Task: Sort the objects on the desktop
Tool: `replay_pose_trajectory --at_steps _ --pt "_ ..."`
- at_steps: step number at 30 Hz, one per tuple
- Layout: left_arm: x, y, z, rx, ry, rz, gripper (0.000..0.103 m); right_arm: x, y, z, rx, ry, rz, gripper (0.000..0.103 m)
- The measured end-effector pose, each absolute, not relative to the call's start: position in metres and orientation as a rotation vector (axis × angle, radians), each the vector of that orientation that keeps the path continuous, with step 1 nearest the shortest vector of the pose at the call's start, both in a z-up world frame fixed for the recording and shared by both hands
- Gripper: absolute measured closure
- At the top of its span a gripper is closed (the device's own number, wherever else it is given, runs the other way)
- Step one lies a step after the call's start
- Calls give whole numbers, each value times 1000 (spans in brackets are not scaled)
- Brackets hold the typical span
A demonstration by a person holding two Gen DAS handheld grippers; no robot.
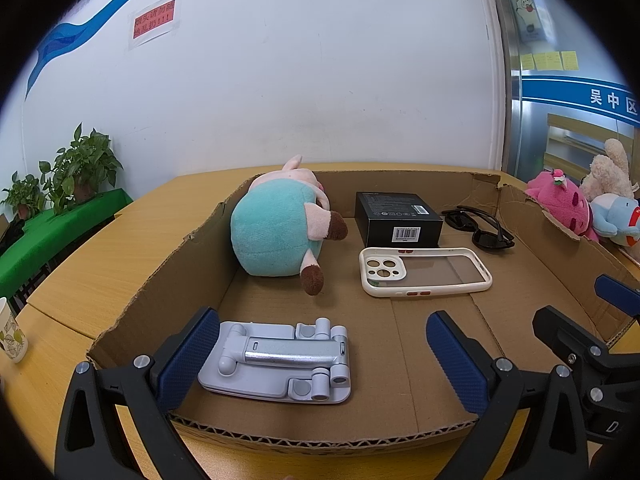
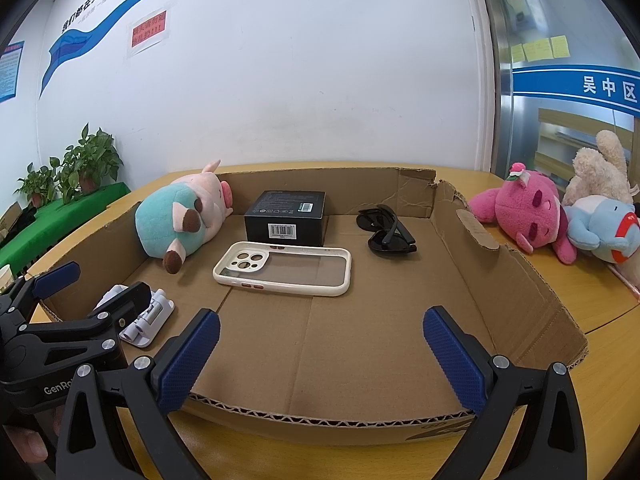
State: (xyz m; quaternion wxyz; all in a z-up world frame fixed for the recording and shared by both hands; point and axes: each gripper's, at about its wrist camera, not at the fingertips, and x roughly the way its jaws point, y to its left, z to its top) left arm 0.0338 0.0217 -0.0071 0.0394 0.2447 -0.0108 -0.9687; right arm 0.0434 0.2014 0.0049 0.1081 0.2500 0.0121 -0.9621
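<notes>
Phone stand (image 1: pixel 276 360) lay flat in the near-left corner of the cardboard tray (image 1: pixel 132 308), between the spread fingers of the left gripper (image 1: pixel 320 360).
Its long axis ran across the gap, and one pad sat just beside its left end. The right gripper (image 2: pixel 320 356), also spread wide, hovered empty over bare cardboard further right. In the right wrist view the left gripper's finger hid most of the stand.

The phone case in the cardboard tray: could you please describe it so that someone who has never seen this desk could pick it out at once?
Look inside the shallow cardboard tray on the wooden table. Near the middle of its floor, just in front of the black box, lies the phone case, flat, left of the sunglasses. It alone has a cream rim around a clear back, with round camera cut-outs at its left end.
</notes>
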Motion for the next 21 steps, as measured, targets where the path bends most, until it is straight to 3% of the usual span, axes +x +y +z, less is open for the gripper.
replay_pose_trajectory --at_steps 21 --pt "34 21 -8 753 -32 -2971 0 43 202 4 739 36 -2826 0"
